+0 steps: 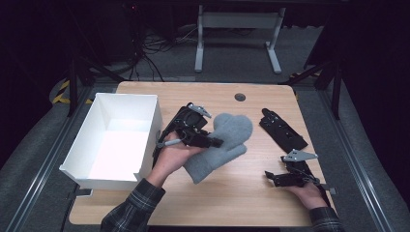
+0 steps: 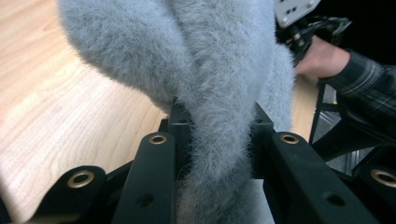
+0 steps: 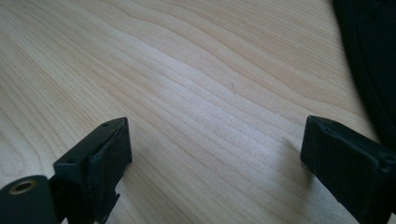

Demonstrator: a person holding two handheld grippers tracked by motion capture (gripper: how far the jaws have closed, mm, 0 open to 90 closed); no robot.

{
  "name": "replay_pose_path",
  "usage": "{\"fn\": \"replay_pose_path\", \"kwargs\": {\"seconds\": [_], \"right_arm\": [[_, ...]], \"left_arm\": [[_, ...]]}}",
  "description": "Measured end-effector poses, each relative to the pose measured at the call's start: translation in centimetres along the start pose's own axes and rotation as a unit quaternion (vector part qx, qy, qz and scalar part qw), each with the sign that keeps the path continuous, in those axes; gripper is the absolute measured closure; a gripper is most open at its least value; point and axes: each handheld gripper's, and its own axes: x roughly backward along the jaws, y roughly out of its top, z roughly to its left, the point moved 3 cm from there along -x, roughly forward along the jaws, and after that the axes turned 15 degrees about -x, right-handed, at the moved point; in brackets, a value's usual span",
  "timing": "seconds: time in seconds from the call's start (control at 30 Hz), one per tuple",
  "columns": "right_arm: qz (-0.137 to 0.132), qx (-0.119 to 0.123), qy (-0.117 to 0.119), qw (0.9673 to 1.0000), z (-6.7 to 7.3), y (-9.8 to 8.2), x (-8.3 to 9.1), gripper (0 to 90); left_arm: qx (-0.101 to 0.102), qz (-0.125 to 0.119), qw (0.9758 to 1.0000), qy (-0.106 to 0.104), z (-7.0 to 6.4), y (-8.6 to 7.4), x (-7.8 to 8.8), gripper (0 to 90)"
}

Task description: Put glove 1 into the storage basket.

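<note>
Left gripper (image 1: 209, 141) clamped tight on the grey fuzzy mitten (image 1: 220, 145), mid-table beside the white box (image 1: 147, 126). Right gripper (image 3: 215, 154) sat low over the wooden table (image 1: 251, 193), jaws spread wide, holding nothing.

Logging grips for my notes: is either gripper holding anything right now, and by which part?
The left gripper is shut on the grey fuzzy mitten, pinching a fold near its middle. The right gripper is open, holding nothing.
</note>
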Motion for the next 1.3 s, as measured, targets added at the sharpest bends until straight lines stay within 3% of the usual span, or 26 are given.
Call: {"fn": "replay_pose_path", "kwargs": {"seconds": [0.43,0.73,1.07,1.3], "right_arm": [[0.000,0.000,0.000,1.0000,0.0,0.0,0.0,9.0],[0.000,0.000,0.000,1.0000,0.0,0.0,0.0,9.0],[0.000,0.000,0.000,1.0000,0.0,0.0,0.0,9.0],[0.000,0.000,0.000,1.0000,0.0,0.0,0.0,9.0]], "left_arm": [[-0.008,-0.006,0.9996,0.027,0.4,1.6,3.6,72.2],[-0.003,-0.023,0.9983,0.053,0.9,2.2,8.0,72.3],[0.019,-0.034,0.9955,0.086,2.0,1.0,12.8,72.4],[0.041,-0.038,0.9908,0.124,2.9,-0.8,16.1,72.6]]}}
